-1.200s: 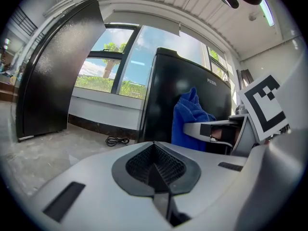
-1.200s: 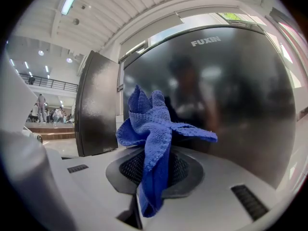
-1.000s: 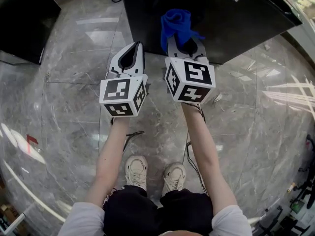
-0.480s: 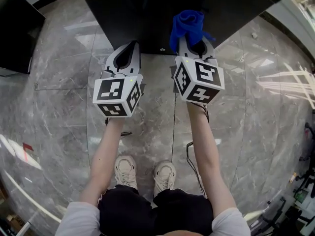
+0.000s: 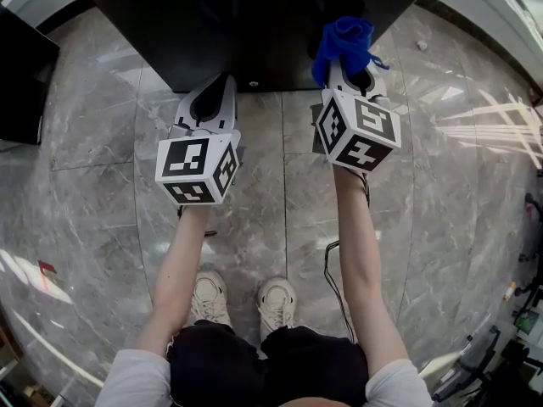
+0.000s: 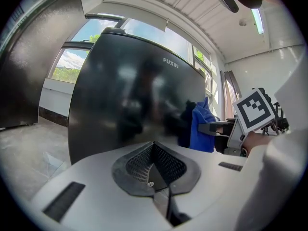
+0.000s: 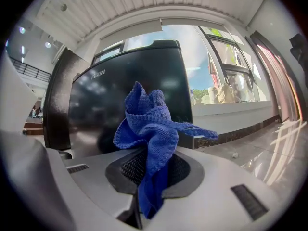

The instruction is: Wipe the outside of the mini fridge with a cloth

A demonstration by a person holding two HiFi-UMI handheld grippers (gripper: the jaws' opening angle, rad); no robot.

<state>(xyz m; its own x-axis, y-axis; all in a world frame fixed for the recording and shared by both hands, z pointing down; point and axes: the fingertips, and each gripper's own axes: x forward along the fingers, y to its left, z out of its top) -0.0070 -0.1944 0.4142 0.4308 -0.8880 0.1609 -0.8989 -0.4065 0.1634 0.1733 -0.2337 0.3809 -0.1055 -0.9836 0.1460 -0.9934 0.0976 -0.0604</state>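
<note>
A glossy black mini fridge stands on the floor ahead; its dark door and its side fill the two gripper views. My right gripper is shut on a bunched blue cloth that sticks up between its jaws; the cloth is at the fridge's near right corner. My left gripper is shut with nothing in it, its tip just short of the fridge's front lower edge. The cloth also shows at the right of the left gripper view.
A second black appliance stands at the far left on the grey marble floor. A white baseboard and window wall run along the right. Cables trail on the floor beside the person's shoes.
Both grippers have come closer to the fridge, which now fills the top of the head view. The right gripper with the cloth has shifted rightward, to the fridge's right corner.
</note>
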